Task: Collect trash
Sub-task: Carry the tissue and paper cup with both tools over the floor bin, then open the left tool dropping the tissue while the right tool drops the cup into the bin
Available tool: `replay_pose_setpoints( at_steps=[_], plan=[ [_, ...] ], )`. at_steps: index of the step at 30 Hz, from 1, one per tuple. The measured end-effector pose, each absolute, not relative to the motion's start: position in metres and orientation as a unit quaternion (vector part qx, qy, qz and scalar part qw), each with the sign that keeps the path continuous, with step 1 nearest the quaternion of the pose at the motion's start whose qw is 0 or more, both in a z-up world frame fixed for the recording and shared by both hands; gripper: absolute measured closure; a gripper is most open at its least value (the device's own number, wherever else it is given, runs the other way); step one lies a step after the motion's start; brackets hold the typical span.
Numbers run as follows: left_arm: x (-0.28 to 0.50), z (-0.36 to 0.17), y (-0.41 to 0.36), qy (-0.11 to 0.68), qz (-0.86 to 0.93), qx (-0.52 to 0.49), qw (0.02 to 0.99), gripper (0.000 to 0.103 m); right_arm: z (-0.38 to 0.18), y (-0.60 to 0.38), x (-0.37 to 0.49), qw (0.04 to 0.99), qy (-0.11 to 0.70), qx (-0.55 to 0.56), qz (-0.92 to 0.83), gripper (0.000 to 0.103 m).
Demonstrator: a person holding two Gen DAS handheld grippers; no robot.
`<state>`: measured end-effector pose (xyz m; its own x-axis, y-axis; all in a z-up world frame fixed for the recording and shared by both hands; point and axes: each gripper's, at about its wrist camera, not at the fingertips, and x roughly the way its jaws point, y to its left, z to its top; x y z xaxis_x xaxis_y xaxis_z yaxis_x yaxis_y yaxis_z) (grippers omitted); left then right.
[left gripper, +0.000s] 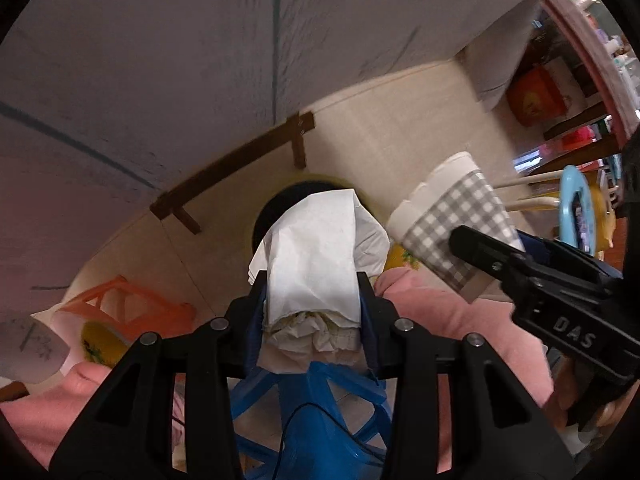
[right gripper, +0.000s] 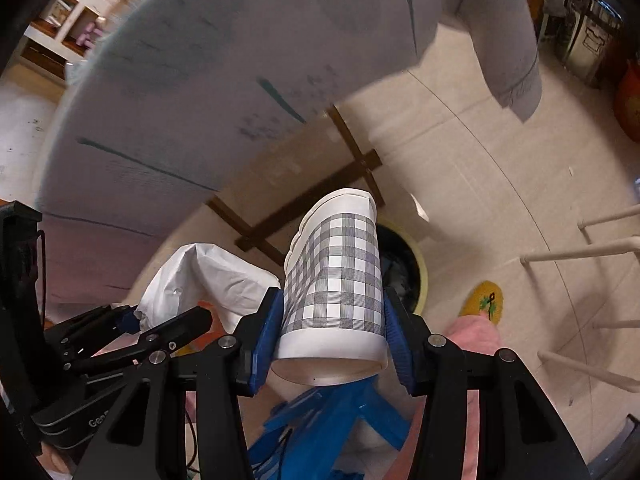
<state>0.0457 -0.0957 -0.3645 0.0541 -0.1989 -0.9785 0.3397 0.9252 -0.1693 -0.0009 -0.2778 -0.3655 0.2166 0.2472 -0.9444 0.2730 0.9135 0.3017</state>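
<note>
The bin (right gripper: 416, 268) is seen directly below and just ahead of both loads. A tissue wad (left gripper: 316, 256) is clamped in the left hand-held gripper (left gripper: 312, 312), a checked cup (right gripper: 340, 280) in the right hand-held gripper (right gripper: 332, 320), long axis pointing down toward the bin mouth. The cup is judged nearer. Counted: one wad, one cup, one bin.

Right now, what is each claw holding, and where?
Left claw: crumpled white paper, pinched at its near end. Right claw: checked paper cup, gripped across its sides near the base.
</note>
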Motion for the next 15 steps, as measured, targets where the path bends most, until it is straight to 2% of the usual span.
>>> replay_pose_setpoints(
  at_steps=[6,15],
  plan=[
    [0.061,-0.418,-0.083,0.701,-0.159,0.033,0.694,0.065,-0.42,-0.277,0.012,0.734,0.648,0.204,-0.016,0.054],
    [0.064,-0.449,-0.087,0.714,-0.152,0.027,0.683,0.062,-0.487,-0.263,0.021,0.706,0.682,0.192,-0.013,0.053]
  ],
)
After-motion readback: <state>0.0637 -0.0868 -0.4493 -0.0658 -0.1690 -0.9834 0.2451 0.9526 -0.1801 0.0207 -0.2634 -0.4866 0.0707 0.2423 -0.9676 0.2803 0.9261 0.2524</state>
